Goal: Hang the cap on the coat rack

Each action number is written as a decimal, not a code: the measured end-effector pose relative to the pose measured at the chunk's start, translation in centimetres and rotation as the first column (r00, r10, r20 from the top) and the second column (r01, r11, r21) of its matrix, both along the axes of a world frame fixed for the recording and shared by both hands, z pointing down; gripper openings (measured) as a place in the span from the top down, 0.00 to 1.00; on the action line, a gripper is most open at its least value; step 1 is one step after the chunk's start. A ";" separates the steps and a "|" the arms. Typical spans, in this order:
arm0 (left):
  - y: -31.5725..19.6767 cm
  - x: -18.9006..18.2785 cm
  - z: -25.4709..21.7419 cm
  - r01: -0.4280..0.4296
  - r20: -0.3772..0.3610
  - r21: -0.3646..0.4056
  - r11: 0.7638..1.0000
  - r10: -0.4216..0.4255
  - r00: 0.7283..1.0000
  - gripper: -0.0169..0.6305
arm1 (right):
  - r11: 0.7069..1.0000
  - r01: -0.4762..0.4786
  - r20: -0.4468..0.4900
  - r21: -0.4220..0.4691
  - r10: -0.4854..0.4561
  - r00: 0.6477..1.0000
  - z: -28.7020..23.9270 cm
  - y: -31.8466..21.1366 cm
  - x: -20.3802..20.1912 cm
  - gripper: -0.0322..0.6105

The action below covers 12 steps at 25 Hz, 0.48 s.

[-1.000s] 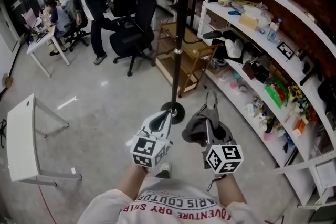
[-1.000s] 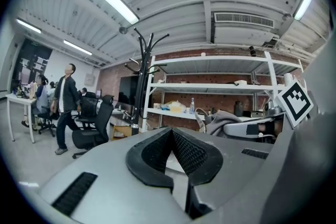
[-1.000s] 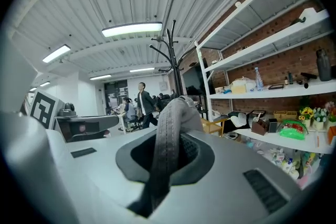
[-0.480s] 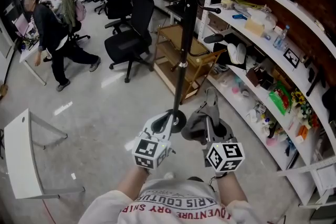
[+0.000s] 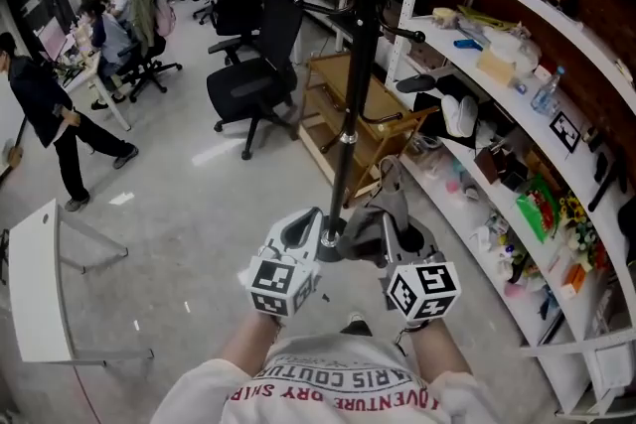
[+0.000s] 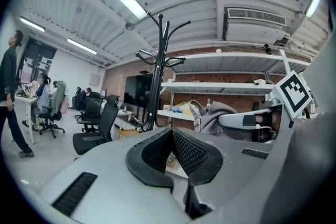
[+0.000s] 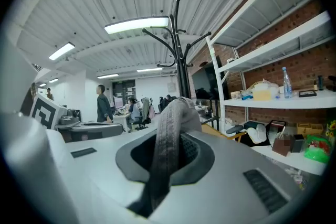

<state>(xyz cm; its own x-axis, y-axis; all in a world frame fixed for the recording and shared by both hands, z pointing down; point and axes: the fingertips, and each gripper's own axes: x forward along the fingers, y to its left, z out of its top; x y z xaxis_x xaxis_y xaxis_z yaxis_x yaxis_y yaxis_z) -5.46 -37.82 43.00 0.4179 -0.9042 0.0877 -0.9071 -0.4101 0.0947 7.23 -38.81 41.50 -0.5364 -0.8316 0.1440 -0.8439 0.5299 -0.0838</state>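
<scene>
The black coat rack [image 5: 354,65] rises just ahead of me, and its base shows between my two grippers. Its curved hooks [image 7: 176,34] fan out high up in both gripper views. My right gripper [image 5: 390,235] is shut on the grey cap [image 5: 386,210], and a strip of the cap [image 7: 169,134] runs between its jaws and stands up over them. My left gripper [image 5: 301,231] is shut with nothing in it, a little left of the pole. In the left gripper view the cap [image 6: 212,114] hangs to the right of the rack [image 6: 156,71].
Long shelves [image 5: 517,65] crowded with small items run along the right. A wooden trolley [image 5: 343,104] stands behind the rack, with black office chairs [image 5: 253,79] to its left. A white table [image 5: 40,278] is at the left. A person [image 5: 45,119] walks at the far left.
Both grippers and the cap have come closer to the rack's pole and base. The standing person has walked from the back to the far left.
</scene>
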 end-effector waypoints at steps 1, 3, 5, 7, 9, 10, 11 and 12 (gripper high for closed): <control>-0.5 0.4 -0.2 0.005 0.001 0.003 1.000 -0.005 1.000 0.96 | 1.000 0.011 -0.002 0.012 -0.011 1.000 -0.5 -0.6 0.3 0.91; -1.4 1.0 -0.6 0.023 0.002 0.014 1.000 -0.023 1.000 0.96 | 0.998 0.035 -0.008 0.043 -0.035 0.999 -1.6 -1.8 0.9 0.91; -2.4 1.3 -1.2 0.053 0.000 0.026 0.998 -0.053 0.999 0.96 | 0.995 0.060 -0.017 0.080 -0.059 0.998 -3.0 -3.0 1.3 0.91; -3.4 1.7 -1.7 0.073 0.006 0.036 0.997 -0.073 0.997 0.96 | 0.990 0.083 -0.025 0.117 -0.080 0.996 -4.4 -4.3 1.9 0.91; -4.3 2.5 -2.2 0.084 0.020 0.045 0.995 -0.085 0.996 0.96 | 0.983 0.106 -0.034 0.152 -0.101 0.994 -6.0 -5.6 2.4 0.91; -4.7 2.8 -2.5 0.090 0.026 0.049 0.995 -0.091 0.996 0.96 | 0.978 0.118 -0.039 0.170 -0.113 0.993 -7.0 -6.2 2.6 0.91; -5.0 3.1 -2.8 0.097 0.032 0.055 0.994 -0.099 0.995 0.96 | 0.973 0.130 -0.043 0.190 -0.124 0.991 -7.9 -6.7 2.8 0.91; -5.4 3.2 -3.1 0.105 0.037 0.062 0.993 -0.108 0.994 0.96 | 0.967 0.141 -0.045 0.213 -0.135 0.990 -9.0 -7.2 3.0 0.91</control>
<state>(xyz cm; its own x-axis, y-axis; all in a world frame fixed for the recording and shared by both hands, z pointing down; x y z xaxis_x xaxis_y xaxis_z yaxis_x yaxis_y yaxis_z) -2.24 -43.22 39.91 0.3164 -0.9475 0.0470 -0.9484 -0.3149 0.0359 10.22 -46.05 32.50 -0.6464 -0.7629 -0.0124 -0.7617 0.6443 0.0690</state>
